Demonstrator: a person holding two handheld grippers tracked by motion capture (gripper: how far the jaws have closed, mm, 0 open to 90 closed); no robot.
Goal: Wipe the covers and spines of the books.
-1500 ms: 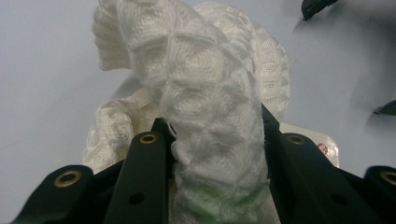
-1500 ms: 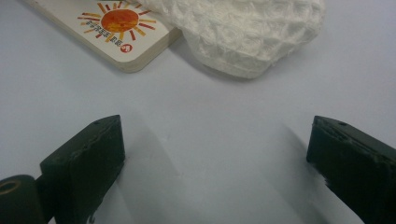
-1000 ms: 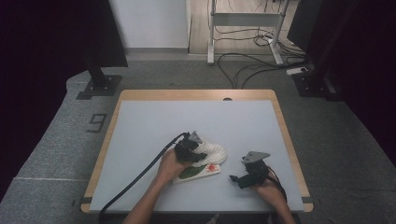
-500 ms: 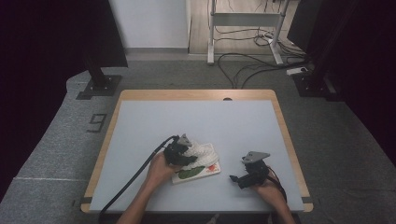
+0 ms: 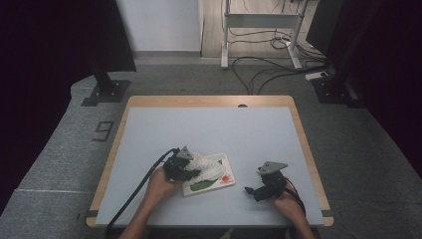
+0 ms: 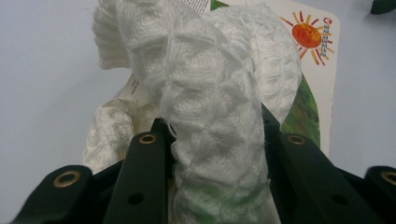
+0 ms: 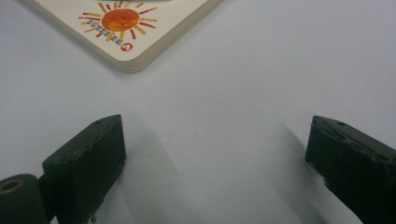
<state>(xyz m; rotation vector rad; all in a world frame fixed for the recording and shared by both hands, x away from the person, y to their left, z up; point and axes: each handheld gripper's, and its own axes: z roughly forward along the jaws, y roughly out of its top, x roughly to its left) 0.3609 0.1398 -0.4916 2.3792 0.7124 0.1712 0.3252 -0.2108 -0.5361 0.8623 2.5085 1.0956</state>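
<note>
**A:** What's the biggest thing in front of you?

**B:** The pale blue tabletop [image 5: 164, 134] with its light wooden edge. My forearms come in from the near side of it.

**A:** And on it?

**B:** A flat white cardboard picture book [image 5: 225, 175] with rounded corners, lying flat near my edge, between my two hands. An orange sun is printed at one corner, and a green shape runs along the cover.

**A:** What sits on the book?

**B:** A bunched-up white waffle-knit cloth [image 6: 205, 88]. Part of it rests on the book's cover, and part is lifted up in a thick fold.

**A:** Who has the cloth?

**B:** My left gripper [image 5: 183, 168] does. Its black fingers [image 6: 144, 177] are clenched on that fold, one on each side, with the fabric squeezed between them. From above, the gripper sits over the book's left end, touching the cloth.

**A:** And your other hand?

**B:** My right gripper [image 5: 257, 191] is low over the bare tabletop, to the right of the book and apart from it. Its fingers [image 7: 88, 163] are released, spread wide with nothing between them, and the book's sun corner lies just ahead of them.
</note>
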